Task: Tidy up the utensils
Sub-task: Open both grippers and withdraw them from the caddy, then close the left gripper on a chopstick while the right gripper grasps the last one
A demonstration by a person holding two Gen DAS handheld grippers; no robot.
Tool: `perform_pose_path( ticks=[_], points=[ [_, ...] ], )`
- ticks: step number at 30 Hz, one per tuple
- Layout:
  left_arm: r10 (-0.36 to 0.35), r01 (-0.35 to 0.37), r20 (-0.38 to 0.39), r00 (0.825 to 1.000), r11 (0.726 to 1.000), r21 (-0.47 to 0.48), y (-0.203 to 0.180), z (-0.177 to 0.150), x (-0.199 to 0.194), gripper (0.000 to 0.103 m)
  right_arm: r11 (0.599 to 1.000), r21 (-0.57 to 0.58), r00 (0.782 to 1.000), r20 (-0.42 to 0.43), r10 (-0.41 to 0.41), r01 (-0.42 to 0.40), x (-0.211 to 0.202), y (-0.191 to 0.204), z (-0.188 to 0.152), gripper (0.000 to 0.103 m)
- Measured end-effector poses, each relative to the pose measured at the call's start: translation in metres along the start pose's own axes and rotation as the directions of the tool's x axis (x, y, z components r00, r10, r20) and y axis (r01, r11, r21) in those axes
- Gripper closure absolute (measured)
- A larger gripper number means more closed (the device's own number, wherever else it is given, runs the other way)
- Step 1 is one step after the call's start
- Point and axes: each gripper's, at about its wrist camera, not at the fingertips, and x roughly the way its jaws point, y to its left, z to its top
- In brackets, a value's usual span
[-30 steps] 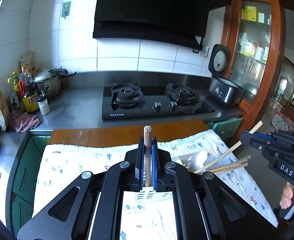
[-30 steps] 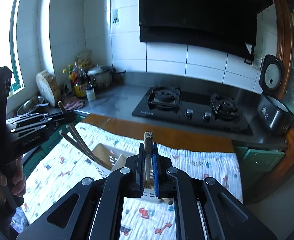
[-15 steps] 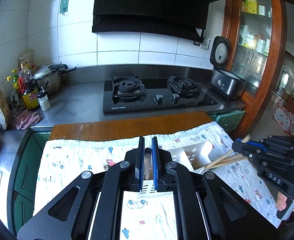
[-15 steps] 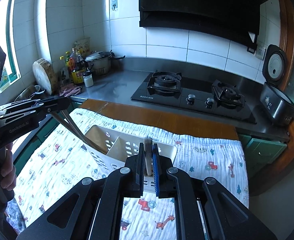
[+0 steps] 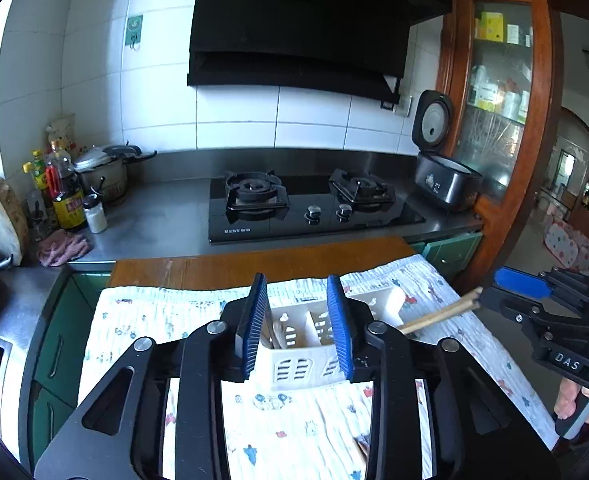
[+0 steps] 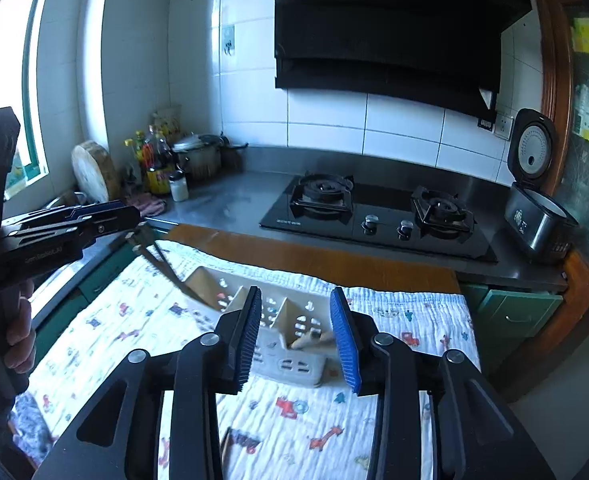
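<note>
Over the cloth-covered counter (image 5: 134,320), both claws are opening just above a white slotted utensil caddy (image 5: 294,364). The left claw (image 5: 298,324) has its blue pads spread with nothing pressed between them; the caddy sits directly ahead and slightly below, framed in the gap. Wooden utensil ends show inside its left compartment (image 5: 278,336). The right claw (image 6: 298,332) is likewise released and opening, empty between the pads, and its own view looks down onto the same caddy (image 6: 290,364), where pale wooden pieces (image 6: 310,340) lie inside a compartment.

Seen from the left wrist, the right claw stands off to the right, and a bundle of chopsticks (image 5: 438,314) runs from the caddy's right end up toward it, tilted and leaning outward. Whether that claw touches the sticks cannot be told. From the right wrist, dark sticks (image 6: 162,264) lean from the caddy's far-left end toward the left claw.

The long axes of those leaning sticks point away from the caddy, each toward the opposite claw, so either hand would probably have to reach across to right them.
</note>
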Motion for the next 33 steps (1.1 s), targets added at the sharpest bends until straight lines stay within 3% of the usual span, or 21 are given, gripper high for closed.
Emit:
perform_pose_path(
  ticks=[3,15,21,25,33],
  points=[
    [0.013,-0.013,0.016,1.0,1.0,-0.001,-0.003,-0.012,-0.024,0.063,1.0,-0.011,1.0,0.009,0.014,-0.014,-0.021,0.007,-0.017,0.062],
    [-0.019,0.019,0.005,1.0,0.998,-0.051,-0.013,-0.102,-0.094,0.059,0.994,0.01,0.993,-0.06,0.106,-0.106,-0.06,0.045,-0.132,0.061],
    [-0.006,0.005,-0.014,1.0,0.998,-0.061,-0.02,-0.155,-0.113,0.059,0.998,-0.015,0.993,-0.099,0.057,-0.058,-0.064,0.066,-0.193,0.061],
    [0.012,-0.015,-0.029,0.999,0.996,-0.091,-0.019,-0.185,-0.122,0.059,0.997,0.009,0.988,-0.133,0.074,-0.073,-0.064,0.074,-0.227,0.061],
    [0.059,-0.068,-0.085,0.995,0.992,-0.106,-0.013,-0.227,-0.128,0.059,0.999,-0.009,0.982,-0.182,0.049,-0.051,-0.057,0.088,-0.269,0.064]
  ],
)
